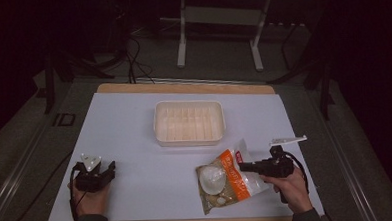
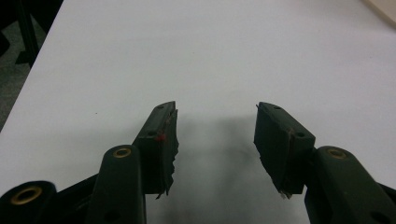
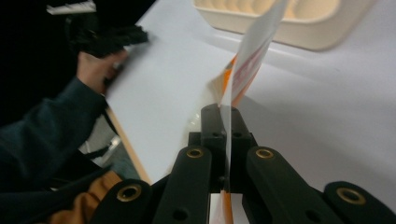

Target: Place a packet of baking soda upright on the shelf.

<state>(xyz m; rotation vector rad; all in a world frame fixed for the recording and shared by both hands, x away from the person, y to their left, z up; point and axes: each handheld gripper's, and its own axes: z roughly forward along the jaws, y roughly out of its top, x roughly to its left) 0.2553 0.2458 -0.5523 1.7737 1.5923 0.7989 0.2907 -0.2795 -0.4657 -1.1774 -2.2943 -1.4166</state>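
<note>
white surface (image 1: 135,143) carried one cream tray (image 1: 189,122) and, nearer the person, one snack bag (image 1: 227,179) pinched by the right gripper (image 1: 242,166); left gripper (image 1: 109,170) gaped wide, empty.

Cream tray (image 1: 189,122); orange-white-red clear bag (image 1: 227,181); white table sheet (image 1: 135,143); black hand-held grippers.

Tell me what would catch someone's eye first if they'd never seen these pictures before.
Probably the snack bag at the near right of the white table, its edge pinched in the shut jaws of the right gripper. Next, the empty cream tray at the middle of the table, beyond the bag. The left gripper rests at the near left with its jaws open on nothing.
</note>
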